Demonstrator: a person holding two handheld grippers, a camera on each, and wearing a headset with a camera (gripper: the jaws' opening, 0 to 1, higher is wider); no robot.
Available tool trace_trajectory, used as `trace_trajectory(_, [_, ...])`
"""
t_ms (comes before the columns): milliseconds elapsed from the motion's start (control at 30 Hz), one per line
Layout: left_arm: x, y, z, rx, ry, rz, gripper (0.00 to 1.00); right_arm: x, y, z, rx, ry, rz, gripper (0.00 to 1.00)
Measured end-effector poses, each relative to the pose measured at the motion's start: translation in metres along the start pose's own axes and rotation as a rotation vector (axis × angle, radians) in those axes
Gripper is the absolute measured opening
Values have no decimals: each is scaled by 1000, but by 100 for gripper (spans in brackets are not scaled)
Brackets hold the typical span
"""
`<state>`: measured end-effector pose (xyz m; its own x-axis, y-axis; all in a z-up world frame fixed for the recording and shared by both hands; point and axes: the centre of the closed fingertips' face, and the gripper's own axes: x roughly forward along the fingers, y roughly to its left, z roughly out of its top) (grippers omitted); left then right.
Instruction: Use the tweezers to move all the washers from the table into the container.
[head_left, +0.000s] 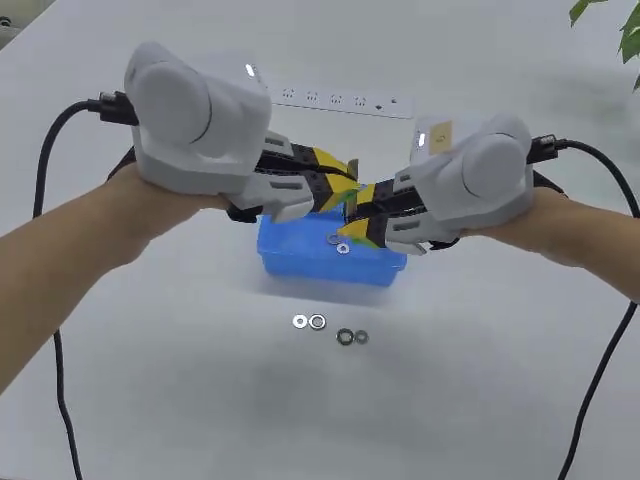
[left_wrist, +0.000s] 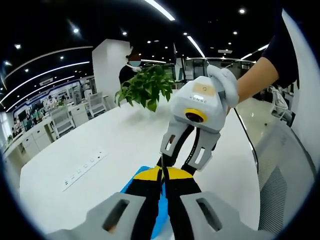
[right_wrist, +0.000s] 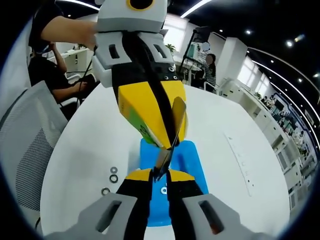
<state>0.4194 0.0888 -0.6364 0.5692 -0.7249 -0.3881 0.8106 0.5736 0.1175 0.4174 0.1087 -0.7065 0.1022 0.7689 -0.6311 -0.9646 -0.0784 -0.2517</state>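
Both grippers hover nose to nose over the blue container (head_left: 300, 255) (right_wrist: 192, 160). The thin metal tweezers (right_wrist: 169, 137) run between them. My right gripper (head_left: 358, 222) (right_wrist: 159, 175) is shut on their lower end. My left gripper (head_left: 350, 182) (left_wrist: 163, 171), its yellow jaws closed, is clamped on their upper part. Two washers (head_left: 338, 243) lie inside the container, and one of them (right_wrist: 163, 190) shows in the right gripper view. Several washers (head_left: 330, 329) (right_wrist: 113, 175) lie in a row on the white table in front of the container.
A white power strip (head_left: 340, 100) (left_wrist: 82, 170) lies on the table behind the container. A green plant (left_wrist: 145, 87) (head_left: 620, 30) stands at the far right corner. A seated person (right_wrist: 60, 82) and a mesh chair (right_wrist: 25, 140) are beside the table.
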Motion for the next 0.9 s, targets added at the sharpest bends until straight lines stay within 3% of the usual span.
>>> trace_trajectory(233, [-11, -4, 10, 11, -14, 8, 6, -13, 8, 11, 18, -22, -19, 19])
trace_trajectory(400, [-20, -10, 8, 25, -10, 7, 6, -23, 14, 11, 49, -24, -53, 25])
trace_trajectory(700, [-40, -26, -22, -1, 26, 24, 6, -38, 21, -8, 248, -26, -170, 30])
trace_trajectory(900, [-50, -40, -42, -22, 30, 30, 6, -47, 36, -17, 299, -21, -163, 31])
